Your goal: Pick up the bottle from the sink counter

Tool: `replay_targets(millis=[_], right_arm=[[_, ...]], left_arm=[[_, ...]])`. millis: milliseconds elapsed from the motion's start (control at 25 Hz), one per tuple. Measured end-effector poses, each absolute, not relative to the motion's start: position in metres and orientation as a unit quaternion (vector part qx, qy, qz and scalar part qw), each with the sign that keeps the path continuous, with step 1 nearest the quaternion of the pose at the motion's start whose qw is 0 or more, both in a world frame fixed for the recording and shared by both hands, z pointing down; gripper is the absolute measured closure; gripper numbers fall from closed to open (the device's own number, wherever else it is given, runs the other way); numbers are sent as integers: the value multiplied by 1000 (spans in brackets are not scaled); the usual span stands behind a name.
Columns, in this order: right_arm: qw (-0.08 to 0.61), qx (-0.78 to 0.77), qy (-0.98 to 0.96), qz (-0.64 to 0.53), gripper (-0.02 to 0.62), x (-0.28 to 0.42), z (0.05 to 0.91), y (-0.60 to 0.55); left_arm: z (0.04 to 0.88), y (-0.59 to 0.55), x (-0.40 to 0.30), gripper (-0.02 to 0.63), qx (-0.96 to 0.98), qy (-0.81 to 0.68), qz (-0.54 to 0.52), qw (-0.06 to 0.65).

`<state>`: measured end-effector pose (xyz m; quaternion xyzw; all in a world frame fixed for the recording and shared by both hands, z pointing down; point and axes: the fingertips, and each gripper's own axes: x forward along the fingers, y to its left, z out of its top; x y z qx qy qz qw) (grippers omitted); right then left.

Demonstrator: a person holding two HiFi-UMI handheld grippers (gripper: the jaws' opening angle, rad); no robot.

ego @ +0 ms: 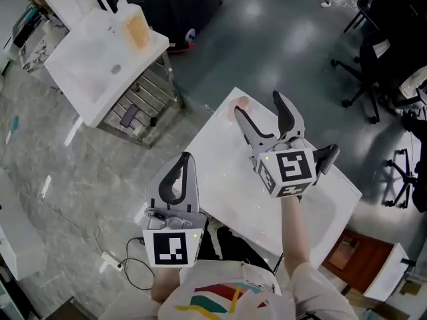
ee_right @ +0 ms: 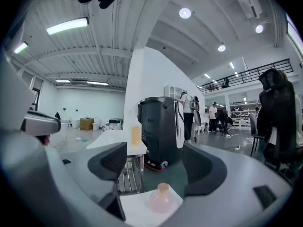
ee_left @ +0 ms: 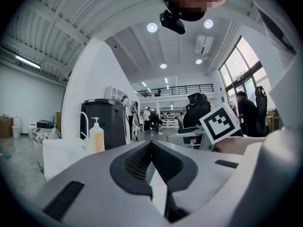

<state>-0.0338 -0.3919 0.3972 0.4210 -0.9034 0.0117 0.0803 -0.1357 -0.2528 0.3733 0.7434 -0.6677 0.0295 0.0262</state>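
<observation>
A small pale-pink bottle (ego: 241,103) with a narrow neck stands upright at the far corner of the white sink counter (ego: 220,172). In the right gripper view the bottle (ee_right: 161,200) sits low, just ahead of the jaws. My right gripper (ego: 257,105) hovers over the counter, open, its fingers pointing toward the bottle and apart from it; nothing lies between them (ee_right: 156,162). My left gripper (ego: 186,159) hangs at the counter's near left edge, its pads pressed together and empty (ee_left: 151,144).
A second white sink unit (ego: 100,65) stands at the upper left with an amber soap dispenser (ego: 137,29) on it. A black bin (ee_right: 163,126) is beyond. Office chairs (ego: 373,79) stand at the right. Cables (ego: 113,259) lie on the floor.
</observation>
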Motion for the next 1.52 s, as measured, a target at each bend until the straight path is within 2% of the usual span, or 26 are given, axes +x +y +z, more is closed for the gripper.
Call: replay_targets(millis=[520, 1000, 1520], right_arm=[[204, 406, -888, 71, 225, -50, 536, -438], [241, 403, -875, 117, 209, -57, 603, -457], [268, 420, -858, 127, 210, -57, 623, -465]], left_arm=[[441, -254, -151, 588, 731, -674, 67, 82], [473, -258, -153, 588, 724, -677, 69, 109], [493, -255, -155, 588, 721, -676, 88, 122]])
